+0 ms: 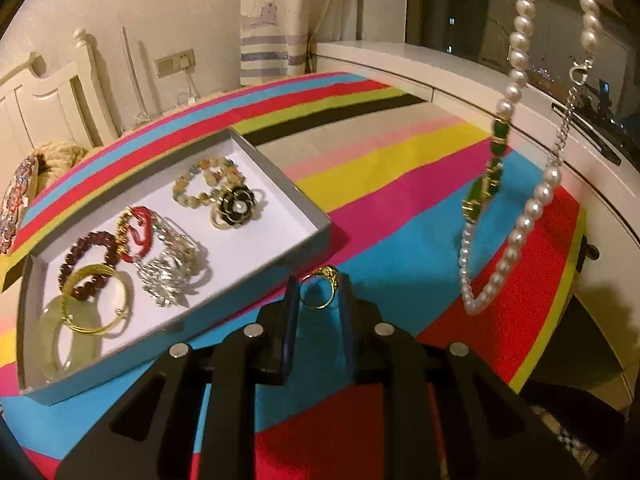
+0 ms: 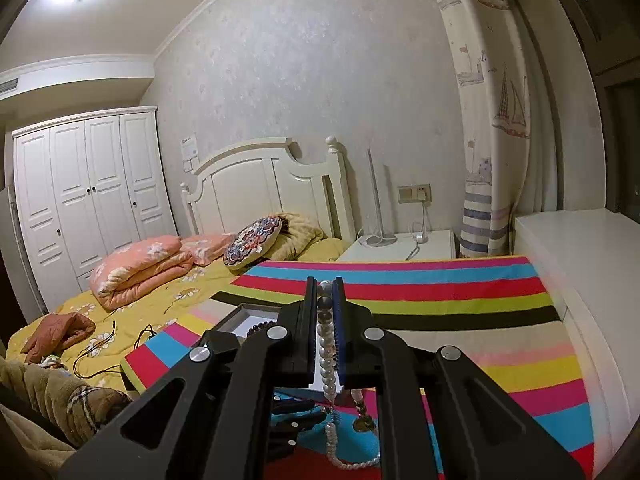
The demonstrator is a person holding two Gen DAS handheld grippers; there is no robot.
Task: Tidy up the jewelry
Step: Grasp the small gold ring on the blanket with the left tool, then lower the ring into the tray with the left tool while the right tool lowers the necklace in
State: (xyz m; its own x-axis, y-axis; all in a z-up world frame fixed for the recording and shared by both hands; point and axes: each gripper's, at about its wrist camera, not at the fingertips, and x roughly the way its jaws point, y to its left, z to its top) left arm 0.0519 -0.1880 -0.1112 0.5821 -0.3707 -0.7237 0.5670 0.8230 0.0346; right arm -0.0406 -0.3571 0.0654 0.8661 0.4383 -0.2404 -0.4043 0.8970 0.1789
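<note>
A small gold ring [image 1: 319,289] stands upright between the fingertips of my left gripper [image 1: 319,282], just above the striped cloth [image 1: 400,240], and the pads press on its two sides. The ring is close to the near right edge of a shallow white tray [image 1: 256,252]. That tray holds several bracelets, a gold bangle [image 1: 98,300], a pale jade bangle [image 1: 60,340] and a black flower piece [image 1: 236,205]. My right gripper [image 2: 327,300] is shut on a pearl necklace [image 2: 326,344]. The necklace [image 1: 520,80] hangs down at the right of the left wrist view, with green stones [image 1: 496,148] in it.
The striped cloth [image 2: 440,312] covers the table. A white ledge [image 2: 580,248] runs along its right side under a dark window. Behind it are a nightstand [image 2: 400,248] with a lamp and cables, a bed [image 2: 160,292] with pillows and quilts, and a wardrobe [image 2: 88,192].
</note>
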